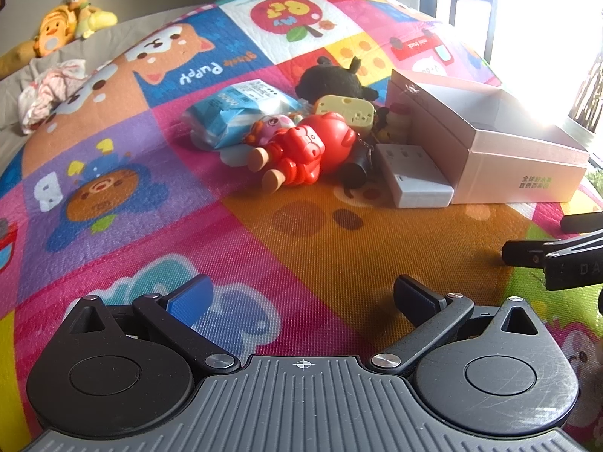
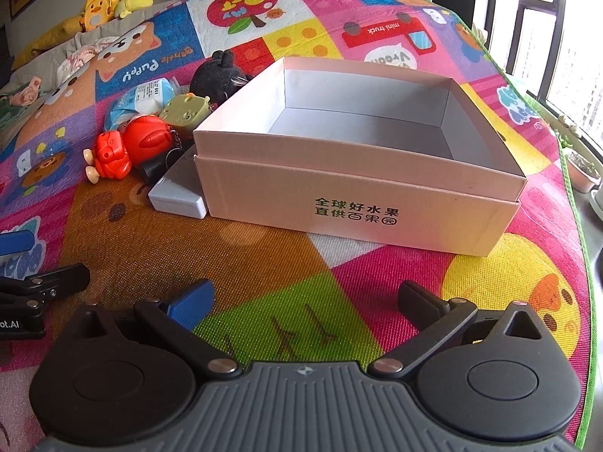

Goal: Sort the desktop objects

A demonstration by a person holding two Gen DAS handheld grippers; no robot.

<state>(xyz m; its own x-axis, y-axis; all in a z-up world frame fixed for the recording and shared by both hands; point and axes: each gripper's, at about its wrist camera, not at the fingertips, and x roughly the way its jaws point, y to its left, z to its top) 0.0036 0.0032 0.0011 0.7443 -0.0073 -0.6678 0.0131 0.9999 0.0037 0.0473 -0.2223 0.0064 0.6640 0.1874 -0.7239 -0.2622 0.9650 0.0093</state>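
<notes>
Toys are shown heaped on a patterned mat, just left of an open box. The heap is made up of a red doll lying on its side, a cheese-shaped block, a black plush behind it, a blue packet at the far left, and a small black item on a chain. A grey case is laid flat against the box's left wall, touching it. In the right wrist view the box is seen empty, its white interior exposed and green characters printed on its near wall; the doll, the block, the plush, the packet and the case are seen clustered at its left side.

The left gripper is held low over the mat, near side of the heap, fingers spread wide with nothing between them. The right gripper is held likewise before the box, fingers spread and empty. Each gripper is partly seen at the edge of the other's view.

Yellow plush toys and crumpled cloth are seen beyond the mat's far left corner, and a bright window at right.
</notes>
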